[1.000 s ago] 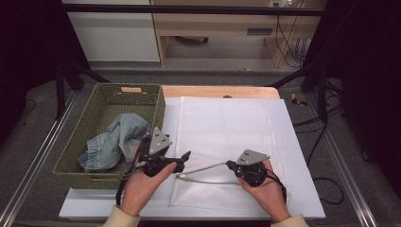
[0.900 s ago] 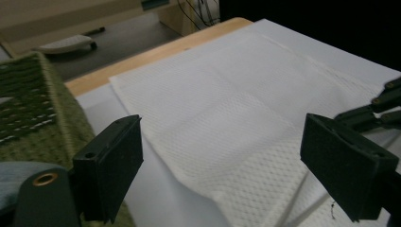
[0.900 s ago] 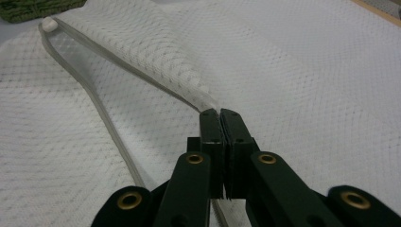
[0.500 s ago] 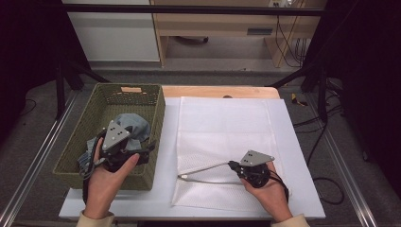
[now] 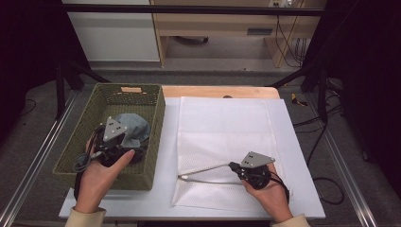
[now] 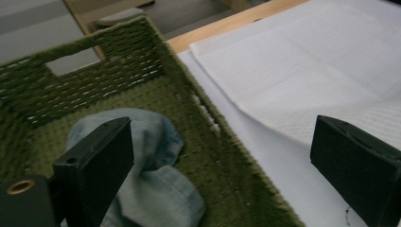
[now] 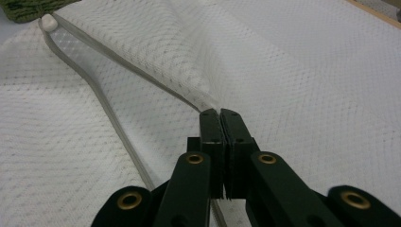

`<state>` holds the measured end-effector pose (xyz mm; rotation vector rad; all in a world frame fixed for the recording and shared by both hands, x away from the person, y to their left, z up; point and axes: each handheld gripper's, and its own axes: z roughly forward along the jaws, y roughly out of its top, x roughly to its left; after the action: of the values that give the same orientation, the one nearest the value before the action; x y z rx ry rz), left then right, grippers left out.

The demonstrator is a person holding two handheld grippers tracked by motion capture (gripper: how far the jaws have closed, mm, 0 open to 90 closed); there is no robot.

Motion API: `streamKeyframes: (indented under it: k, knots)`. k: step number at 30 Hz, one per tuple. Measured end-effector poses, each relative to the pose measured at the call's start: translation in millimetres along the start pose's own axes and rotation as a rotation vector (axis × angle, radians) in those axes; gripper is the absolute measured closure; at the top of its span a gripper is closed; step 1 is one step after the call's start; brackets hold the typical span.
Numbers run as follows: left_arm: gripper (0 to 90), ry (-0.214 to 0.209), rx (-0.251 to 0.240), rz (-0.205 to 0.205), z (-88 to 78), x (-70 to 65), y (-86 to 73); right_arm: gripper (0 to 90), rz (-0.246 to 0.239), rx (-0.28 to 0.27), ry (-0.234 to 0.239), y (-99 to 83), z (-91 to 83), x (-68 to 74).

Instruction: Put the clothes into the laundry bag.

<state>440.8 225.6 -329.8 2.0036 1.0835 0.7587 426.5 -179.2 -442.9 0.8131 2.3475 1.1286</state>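
Denim garment [image 5: 134, 126] is being approached in the basket [image 5: 156, 118] by the left gripper [image 5: 124, 150], moved over from the mesh bag [image 5: 227, 127], jaws just opened wide and empty; the bag's rim is being pinched open by the right gripper [image 5: 235, 166].

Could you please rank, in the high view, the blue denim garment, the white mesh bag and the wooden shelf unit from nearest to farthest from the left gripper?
Measured from the left gripper, over the green woven basket:
1. Blue denim garment, in the basket right beside the gripper.
2. White mesh bag, on the table to the gripper's right.
3. Wooden shelf unit, on the floor beyond the table's far edge.
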Motion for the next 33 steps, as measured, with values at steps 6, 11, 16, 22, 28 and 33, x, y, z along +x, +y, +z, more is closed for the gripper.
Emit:
streamKeyframes:
  k: [6, 11, 16, 22, 28, 33]
  knots:
    - [6.5, 0.095, 0.056, 0.05, -2.0, 11.0, 11.9, 89.0, -0.002, 0.028, -0.026, -1.9, 0.5, -1.7]
    - [7.0, 0.104, 0.157, 0.106, 0.9, 17.9, 12.9, 89.0, -0.006, 0.019, -0.013, -2.3, -0.9, 0.2]
    - [8.8, 0.072, 0.211, 0.134, -1.2, 24.9, 10.9, 89.0, -0.007, 0.014, -0.017, -2.2, -1.7, 0.8]
    - [8.6, 0.052, 0.19, 0.094, -6.8, 39.5, 15.9, 89.0, -0.006, 0.021, -0.023, -2.6, -0.9, 0.5]
    - [8.0, 0.05, 0.19, 0.038, -4.2, 50.4, 15.3, 88.9, -0.008, 0.022, -0.022, -2.8, -0.3, 0.6]
    - [7.8, 0.054, 0.198, 0.008, 2.1, 58.5, 16.2, 88.8, -0.007, 0.023, -0.022, -2.6, 0.1, 0.5]
